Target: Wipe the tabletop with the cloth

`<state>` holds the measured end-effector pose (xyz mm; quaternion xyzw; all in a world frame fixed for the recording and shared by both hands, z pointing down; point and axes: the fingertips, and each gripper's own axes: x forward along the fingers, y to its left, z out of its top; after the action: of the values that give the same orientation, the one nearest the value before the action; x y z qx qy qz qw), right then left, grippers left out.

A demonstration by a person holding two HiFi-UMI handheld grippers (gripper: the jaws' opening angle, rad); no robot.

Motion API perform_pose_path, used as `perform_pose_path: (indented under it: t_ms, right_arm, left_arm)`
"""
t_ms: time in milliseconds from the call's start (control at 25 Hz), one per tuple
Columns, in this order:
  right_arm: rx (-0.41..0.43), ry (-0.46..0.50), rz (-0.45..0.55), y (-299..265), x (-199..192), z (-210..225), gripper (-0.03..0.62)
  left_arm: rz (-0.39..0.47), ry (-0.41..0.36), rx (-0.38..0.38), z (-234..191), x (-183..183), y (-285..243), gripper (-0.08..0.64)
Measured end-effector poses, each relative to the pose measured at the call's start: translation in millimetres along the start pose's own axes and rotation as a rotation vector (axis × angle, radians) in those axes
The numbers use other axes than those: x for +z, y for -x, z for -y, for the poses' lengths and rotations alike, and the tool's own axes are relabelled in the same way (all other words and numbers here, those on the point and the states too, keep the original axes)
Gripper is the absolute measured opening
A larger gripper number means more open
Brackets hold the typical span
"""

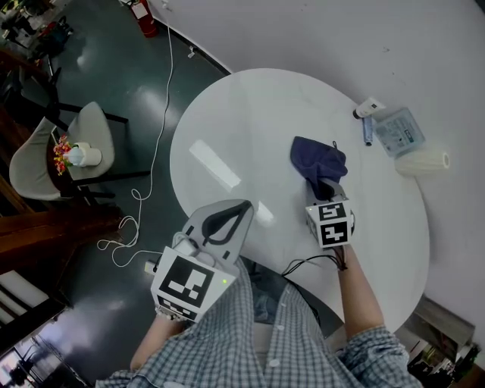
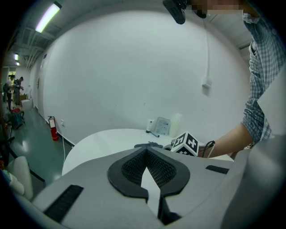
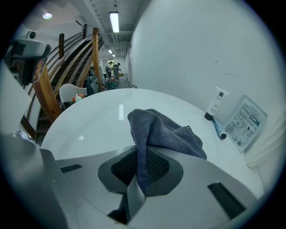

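Room: white wall (image 1: 341, 38) at the far side, dark floor (image 1: 98, 61) on the left, with a pale chair (image 1: 95, 136) standing on it.
Surface: round, white, glossy worktop (image 1: 227, 114), close against the wall.
Task thing: dark blue cloth (image 1: 317, 161), bunched up right of the worktop's centre. Its near end rises into the right-hand tool and the rest drapes down onto the surface.
Right hand: right tongs (image 1: 327, 189) are clamped on a fold of the cloth, which stands upright between the two pads. They point to the far side, just near of the bunch.
Left hand: left tongs (image 1: 227, 216) are closed tip to tip with nothing between them. They are held over the near left rim, well apart from the cloth.
Far right rim: a small bottle (image 1: 369, 108), a blue pen (image 1: 367, 132), a printed packet (image 1: 399, 130) and a white roll (image 1: 423, 161) lie close together, apart from the cloth.
On the floor: a white cable (image 1: 155, 151) trails along the left of the worktop, and a red extinguisher (image 1: 144, 19) stands by the wall.
Person: checked shirt (image 1: 250, 341) at the near edge.
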<state>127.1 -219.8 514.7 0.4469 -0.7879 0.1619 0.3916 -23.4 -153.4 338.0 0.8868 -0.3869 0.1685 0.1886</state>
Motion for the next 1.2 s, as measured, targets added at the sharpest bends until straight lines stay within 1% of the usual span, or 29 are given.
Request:
perform_pose_path:
  t_ms: [240, 440, 640, 840, 1080, 1200]
  right_arm:
    - [-0.045, 0.026, -0.021, -1, -6, 36, 0.023]
    - [-0.088, 0.024, -0.04, -6, -5, 58, 0.023]
    - [-0.127, -0.013, -0.061, -9, -3, 69, 0.023]
    - [-0.129, -0.004, -0.088, -12, 0, 57, 0.023]
    - [-0.06, 0.012, -0.084, -22, 20, 17, 0.023]
    - [-0.021, 0.046, -0.064, -32, 37, -11, 0.023]
  left_arm:
    - [-0.014, 0.0, 0.014, 4, -3, -2, 0.005]
    - [-0.017, 0.008, 0.036, 1, -8, 5, 0.005]
    - [-0.014, 0.022, 0.059, -7, -14, 19, 0.005]
    - [-0.005, 0.034, 0.073, -16, -18, 31, 0.005]
    - [0.009, 0.045, 0.088, -26, -20, 43, 0.005]
    - [0.007, 0.054, 0.097, -33, -24, 48, 0.005]
